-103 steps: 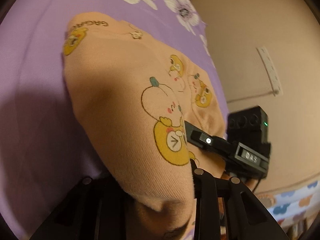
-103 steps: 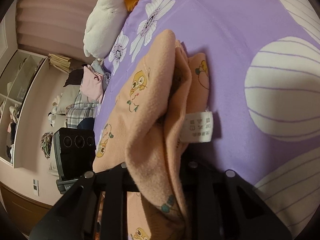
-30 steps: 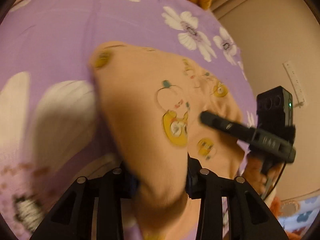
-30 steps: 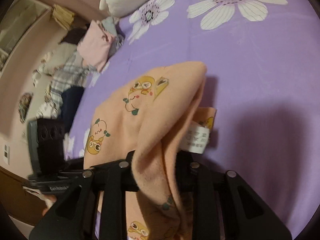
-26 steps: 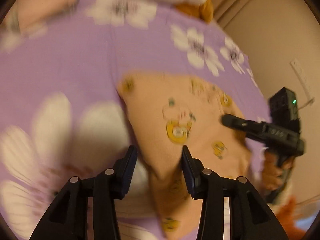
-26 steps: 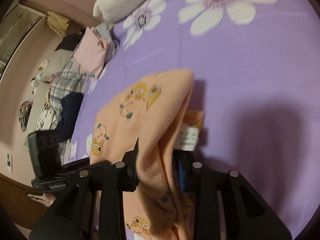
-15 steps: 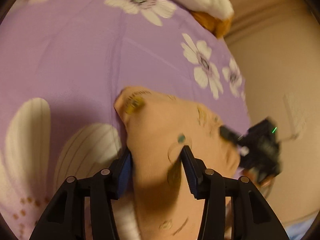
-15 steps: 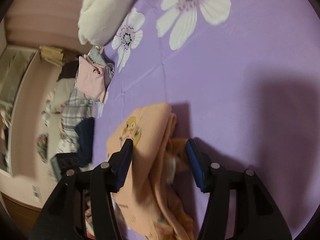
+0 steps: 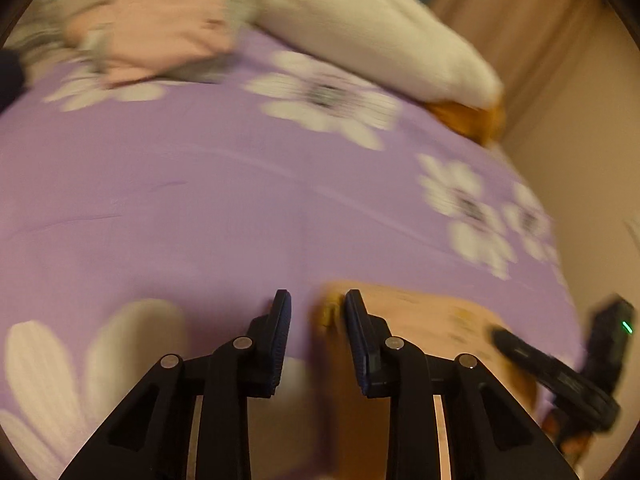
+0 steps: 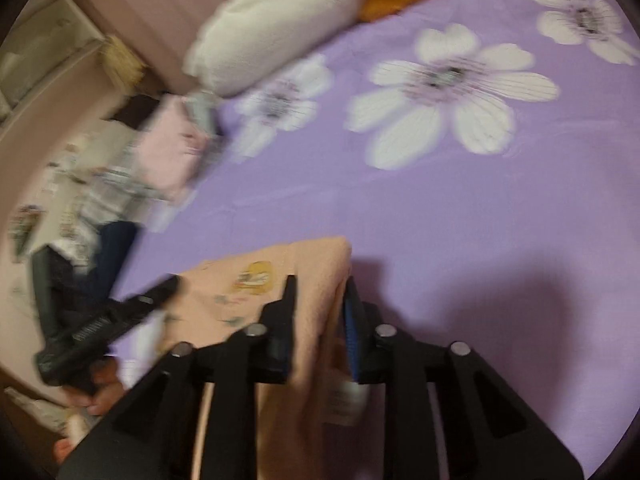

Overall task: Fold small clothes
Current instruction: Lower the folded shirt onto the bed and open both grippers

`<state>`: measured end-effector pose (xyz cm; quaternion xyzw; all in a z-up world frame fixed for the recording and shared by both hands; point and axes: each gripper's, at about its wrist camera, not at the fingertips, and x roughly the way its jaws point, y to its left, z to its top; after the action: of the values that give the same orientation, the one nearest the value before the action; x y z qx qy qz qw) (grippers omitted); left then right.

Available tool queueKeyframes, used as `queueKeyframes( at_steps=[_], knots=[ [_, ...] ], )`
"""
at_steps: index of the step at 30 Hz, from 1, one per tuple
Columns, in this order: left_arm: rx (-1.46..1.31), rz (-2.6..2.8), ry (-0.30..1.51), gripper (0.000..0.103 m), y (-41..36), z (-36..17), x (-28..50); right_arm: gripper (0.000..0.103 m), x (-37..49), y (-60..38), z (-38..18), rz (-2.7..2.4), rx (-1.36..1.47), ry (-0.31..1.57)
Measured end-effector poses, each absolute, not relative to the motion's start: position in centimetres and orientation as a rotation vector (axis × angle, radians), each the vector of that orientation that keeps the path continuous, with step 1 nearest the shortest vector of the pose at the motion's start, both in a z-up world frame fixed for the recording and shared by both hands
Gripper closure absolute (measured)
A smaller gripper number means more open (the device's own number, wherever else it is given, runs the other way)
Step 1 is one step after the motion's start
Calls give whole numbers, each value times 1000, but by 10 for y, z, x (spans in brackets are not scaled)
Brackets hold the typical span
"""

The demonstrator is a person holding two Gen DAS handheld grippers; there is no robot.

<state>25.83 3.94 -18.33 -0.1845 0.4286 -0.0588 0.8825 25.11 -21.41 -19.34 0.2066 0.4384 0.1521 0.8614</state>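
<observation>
Lying beside open left gripper (image 9: 314,304), peach garment (image 10: 312,280), between parted right gripper (image 10: 318,288).

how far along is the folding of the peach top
The peach top lies on the purple bedsheet, apparently already doubled over. The left gripper is open beside its corner; the right gripper is open around its edge. Any further folds are left, and the blur hides detail.

The left tool (image 9: 316,300) gapes over the purple bedspread (image 9: 200,200), the peach garment (image 9: 420,312) beside it.
</observation>
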Motion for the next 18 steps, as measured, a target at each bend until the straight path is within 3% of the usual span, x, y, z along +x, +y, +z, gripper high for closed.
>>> queueKeyframes(
  at_steps=[7,12,16,18],
  knots=[
    [-559,-141,868,75,69,-155,230,72,226,-256,-155,215,437,825],
    [-377,-250,987,75,11,-159,194,80,201,-234,-139,453,546,893],
    [-345,-238,1044,71,-1,-198,170,94,185,-203,-175,375,310,1016],
    [-403,-254,1053,69,13,-197,163,97,180,-218,-193,357,388,1022]
  ],
)
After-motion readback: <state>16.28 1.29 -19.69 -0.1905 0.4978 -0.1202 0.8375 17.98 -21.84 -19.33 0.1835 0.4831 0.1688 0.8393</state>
